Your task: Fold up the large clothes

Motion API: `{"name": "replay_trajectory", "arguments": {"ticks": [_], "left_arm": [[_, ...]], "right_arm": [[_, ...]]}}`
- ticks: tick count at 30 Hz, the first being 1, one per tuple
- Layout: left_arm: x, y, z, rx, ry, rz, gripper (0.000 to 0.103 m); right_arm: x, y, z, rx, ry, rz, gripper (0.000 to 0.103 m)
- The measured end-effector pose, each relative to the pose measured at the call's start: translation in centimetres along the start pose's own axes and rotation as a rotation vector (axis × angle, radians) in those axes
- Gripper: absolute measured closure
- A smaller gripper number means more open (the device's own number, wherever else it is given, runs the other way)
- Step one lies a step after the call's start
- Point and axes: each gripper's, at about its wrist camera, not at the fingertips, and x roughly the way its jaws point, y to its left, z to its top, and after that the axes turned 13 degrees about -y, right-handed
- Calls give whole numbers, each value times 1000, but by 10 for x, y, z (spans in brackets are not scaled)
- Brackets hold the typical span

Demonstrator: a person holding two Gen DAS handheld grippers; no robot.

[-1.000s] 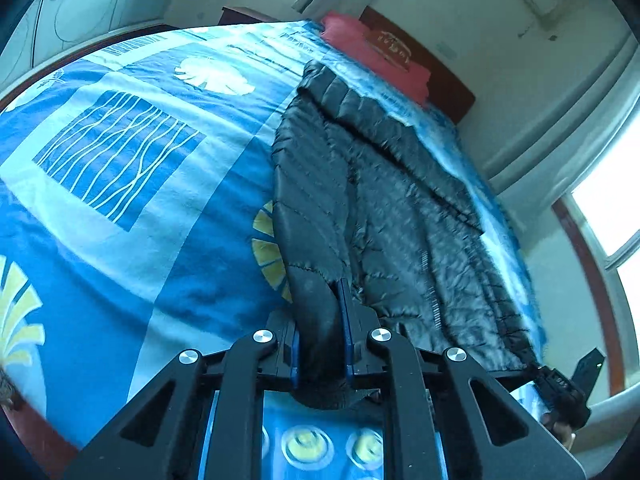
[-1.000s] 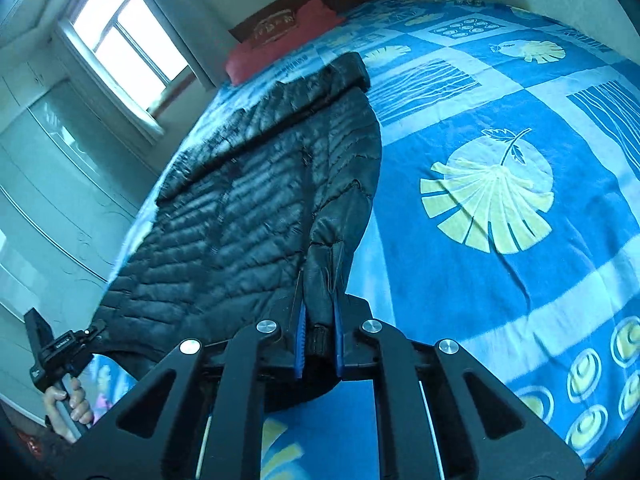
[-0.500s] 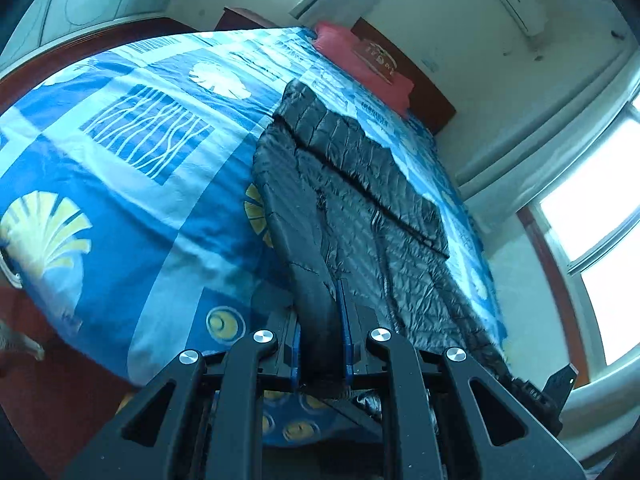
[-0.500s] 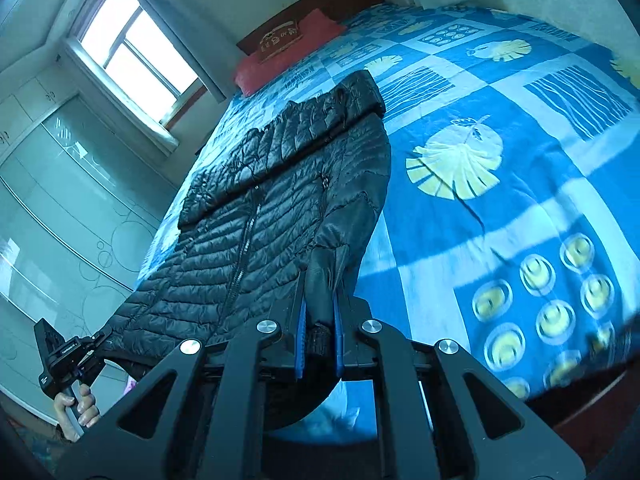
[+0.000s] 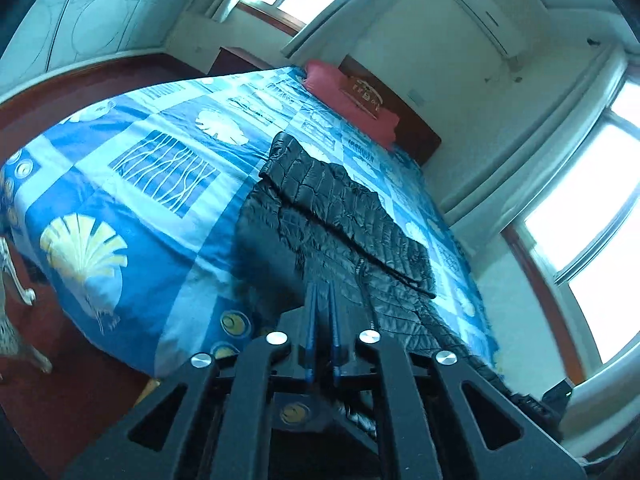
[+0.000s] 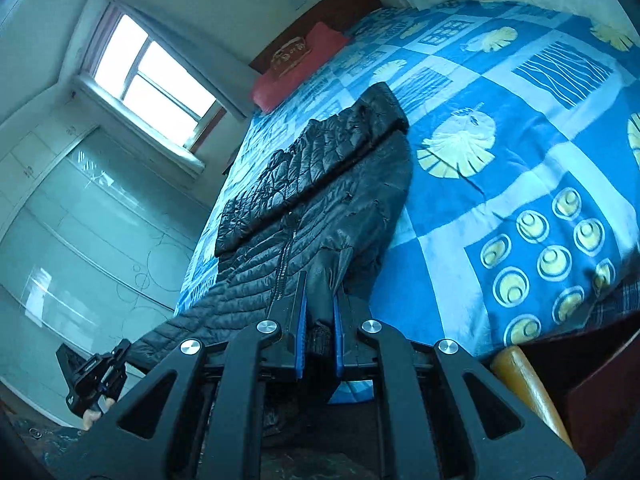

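- Your left gripper [image 5: 323, 320] is pinched narrow on the jacket [image 5: 340, 232] at its near hem; the dark fabric sits between the blue pads.
- Your right gripper [image 6: 320, 320] is clamped on the jacket's [image 6: 320, 196] other near corner, a thick fold of fabric filling the gap.
- The jacket lies lengthwise on the bed [image 5: 132, 208], its far end toward the red pillow [image 5: 352, 100] at the headboard, its near end lifted over the foot edge where you hold it.
- In the right view the jacket runs along the bed's window-side edge; a broad stretch of bare bedspread [image 6: 520, 152] lies on its other side.
- The foot edge of the bed drops to the red floor [image 5: 60, 400] just below your left gripper.
- A yellow-brown object [image 6: 524, 384] sits just past the bed's foot corner, near your right gripper.
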Motion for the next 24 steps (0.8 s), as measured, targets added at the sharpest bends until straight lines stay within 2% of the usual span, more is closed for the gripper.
{"name": "replay_trajectory", "arguments": {"ticks": [4,8,10,12,15,19,20,22,24], "left_arm": [[17,20,-10,-39,63,23,102],[17,37,-18,-42,101,66,102],[17,49,-23,-67,137,79,99],[17,64,-28,-93,160,123,97],[18,83,-37,-149,193,152,82],[24,96,-49,-211,226,168,77],[25,96,-51,-212,231,172,73],[27,97,-55,-214,233,180,55],[28,101,-59,-230,245,166,51]], "right_arm": [[10,5,-4,-26,15,6,93],[14,3,-11,-20,36,-10,93],[15,0,-11,-9,38,-15,93],[14,-2,-11,-6,36,-15,93],[15,-1,-12,-8,36,-12,93],[16,-1,-13,-1,39,-10,93],[16,-1,-13,1,40,-10,93],[16,-1,-13,1,40,-10,93],[16,-1,-13,3,40,-9,93]]}}
